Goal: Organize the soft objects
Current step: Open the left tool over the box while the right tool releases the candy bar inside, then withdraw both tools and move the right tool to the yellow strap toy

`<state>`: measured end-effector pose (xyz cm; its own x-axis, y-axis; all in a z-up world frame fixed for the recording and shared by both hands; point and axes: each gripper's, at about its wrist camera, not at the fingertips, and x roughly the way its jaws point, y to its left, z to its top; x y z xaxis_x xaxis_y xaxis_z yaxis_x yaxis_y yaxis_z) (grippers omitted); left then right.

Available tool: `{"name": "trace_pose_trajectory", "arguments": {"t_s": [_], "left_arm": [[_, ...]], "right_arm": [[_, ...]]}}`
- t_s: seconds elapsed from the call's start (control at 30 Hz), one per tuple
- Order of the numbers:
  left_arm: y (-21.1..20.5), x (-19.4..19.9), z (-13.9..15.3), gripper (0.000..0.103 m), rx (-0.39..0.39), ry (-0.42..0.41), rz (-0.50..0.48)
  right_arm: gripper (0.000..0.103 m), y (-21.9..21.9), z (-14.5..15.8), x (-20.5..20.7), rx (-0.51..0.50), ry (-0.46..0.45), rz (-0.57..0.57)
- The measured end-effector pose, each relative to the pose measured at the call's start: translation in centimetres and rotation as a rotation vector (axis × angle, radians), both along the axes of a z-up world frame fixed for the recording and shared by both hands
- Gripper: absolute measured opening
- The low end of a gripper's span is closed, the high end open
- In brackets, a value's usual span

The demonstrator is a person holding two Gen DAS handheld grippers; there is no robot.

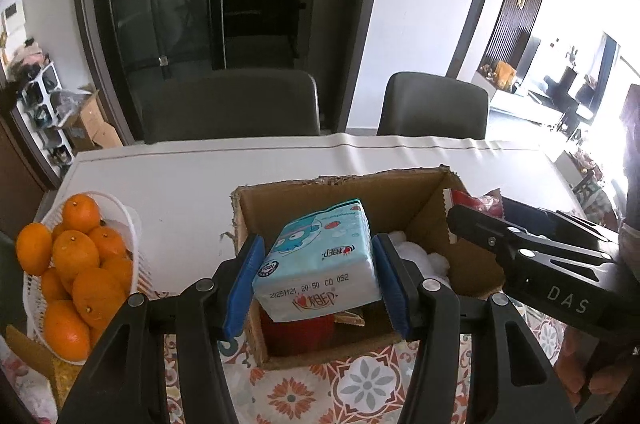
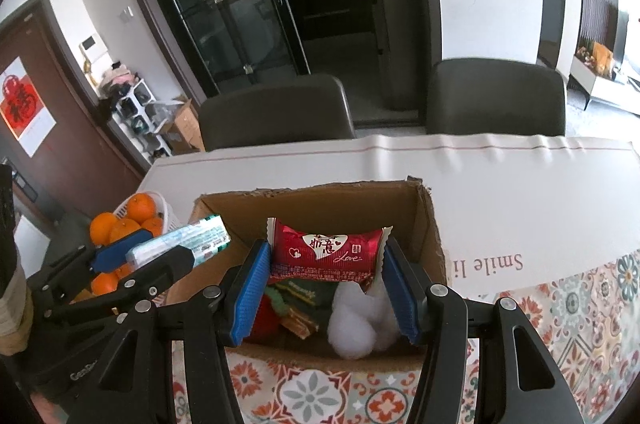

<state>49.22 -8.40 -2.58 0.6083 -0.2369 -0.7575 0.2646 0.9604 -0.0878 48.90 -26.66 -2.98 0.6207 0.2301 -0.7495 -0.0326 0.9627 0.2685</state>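
An open cardboard box (image 1: 424,192) (image 2: 430,224) stands on the table. My left gripper (image 1: 318,282) is shut on a light blue tissue pack (image 1: 320,256) and holds it above the box's left side; the pack also shows in the right wrist view (image 2: 180,242). My right gripper (image 2: 324,292) is shut on a red snack packet (image 2: 326,250) and holds it over the box. Inside the box lie white cotton stuffing (image 2: 360,316) (image 1: 416,256), a red soft item (image 2: 266,320) and small wrappers (image 2: 300,324).
A white basket of oranges (image 1: 72,272) (image 2: 128,220) sits left of the box. The table (image 1: 180,176) has a white cover and a patterned cloth (image 2: 580,304). Two dark chairs (image 1: 232,104) (image 1: 436,104) stand behind the far edge.
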Motion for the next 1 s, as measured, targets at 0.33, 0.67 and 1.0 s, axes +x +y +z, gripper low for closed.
{"name": "trace_pose_trajectory", "arguments": {"t_s": [0.33, 0.67, 1.0], "left_arm": [[-0.5, 2.0, -2.5, 0.056, 0.010, 0.077, -0.017], [-0.7, 2.2, -3.2, 0.058, 0.039, 0.078, 0.017], [0.5, -0.5, -0.9, 0.069, 0.069, 0.003, 0.064]], "right_arm": [[0.058, 0.0, -3.2, 2.8, 0.018, 0.113, 0.022], [0.070, -0.4, -4.2, 2.9, 0.031, 0.144, 0.010], [0.070, -0.3, -2.0, 0.1, 0.000, 0.102, -0.012]]}}
